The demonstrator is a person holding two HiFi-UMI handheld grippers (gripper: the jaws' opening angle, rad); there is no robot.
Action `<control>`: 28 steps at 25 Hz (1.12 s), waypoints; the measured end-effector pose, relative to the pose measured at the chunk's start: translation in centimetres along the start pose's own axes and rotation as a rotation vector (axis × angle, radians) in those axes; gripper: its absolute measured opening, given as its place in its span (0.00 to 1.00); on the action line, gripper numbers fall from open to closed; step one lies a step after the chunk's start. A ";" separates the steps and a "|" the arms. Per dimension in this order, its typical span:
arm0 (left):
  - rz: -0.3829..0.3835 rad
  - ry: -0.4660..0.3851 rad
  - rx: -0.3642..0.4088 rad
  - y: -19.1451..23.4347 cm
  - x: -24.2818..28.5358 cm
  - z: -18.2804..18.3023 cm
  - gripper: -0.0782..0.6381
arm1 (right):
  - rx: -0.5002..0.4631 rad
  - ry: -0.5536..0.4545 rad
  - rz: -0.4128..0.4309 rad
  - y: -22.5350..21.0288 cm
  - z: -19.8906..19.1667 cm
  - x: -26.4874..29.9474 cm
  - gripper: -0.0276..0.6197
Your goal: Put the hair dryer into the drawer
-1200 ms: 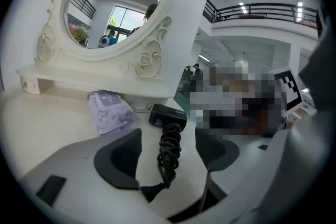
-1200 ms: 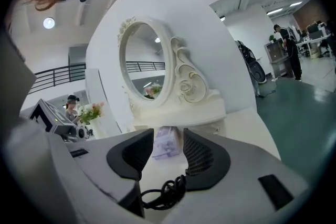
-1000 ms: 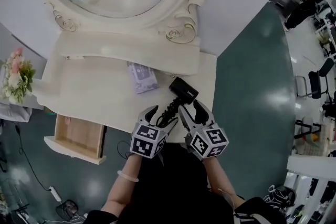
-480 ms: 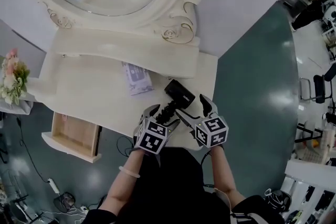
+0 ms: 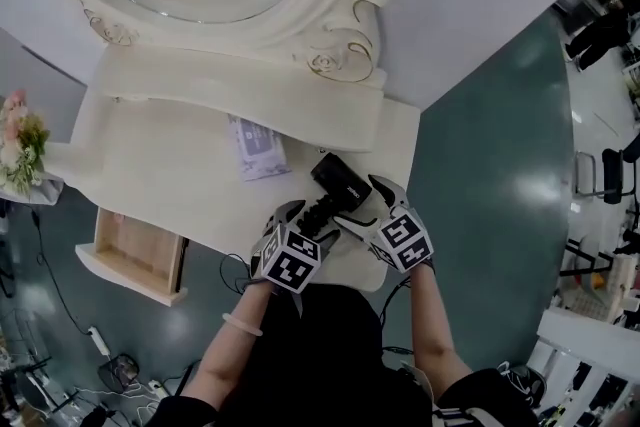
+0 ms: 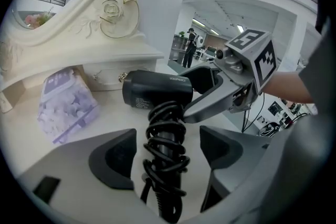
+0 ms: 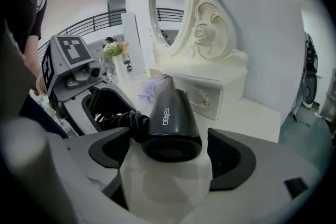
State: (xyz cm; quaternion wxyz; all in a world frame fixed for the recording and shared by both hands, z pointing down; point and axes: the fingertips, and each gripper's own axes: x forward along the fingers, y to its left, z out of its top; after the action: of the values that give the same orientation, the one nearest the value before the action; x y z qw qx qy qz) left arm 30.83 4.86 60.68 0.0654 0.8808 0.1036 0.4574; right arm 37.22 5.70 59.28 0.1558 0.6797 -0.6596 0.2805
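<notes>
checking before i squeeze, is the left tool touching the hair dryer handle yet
Apart. The left gripper view shows the left tool open around the hair dryer handle, with a strip of pale tabletop showing between it and each pad.

one hair dryer (image 5: 340,187), one drawer (image 5: 133,253)

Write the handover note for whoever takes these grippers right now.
Left gripper: open, jaws just opening, astride the hair dryer's cord-wrapped handle, pads not pressing.
Right gripper: open, jaws just opening, flanking the dryer's back end, no contact.
Dryer lies on the dressing table; drawer stands open at its left front.
Done: drawer open. Left: grip dryer, lift, carry to drawer, set inside.
</notes>
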 end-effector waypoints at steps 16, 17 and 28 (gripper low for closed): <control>-0.026 0.031 0.002 0.6 1.2 -0.5 0.53 | -0.154 0.056 0.069 0.8 0.1 1.1 0.68; -0.034 0.029 -0.007 0.6 1.2 -0.5 0.53 | -0.159 0.060 0.070 0.8 0.1 1.1 0.68; -0.069 0.030 -0.033 0.7 1.0 -0.5 0.51 | -0.176 0.049 0.058 0.9 0.6 0.7 0.65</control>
State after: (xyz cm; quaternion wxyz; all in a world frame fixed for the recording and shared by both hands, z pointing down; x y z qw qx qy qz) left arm 31.10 4.46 61.93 0.0939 0.8685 0.1273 0.4698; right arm 36.39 4.69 59.12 0.2228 0.6368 -0.6971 0.2424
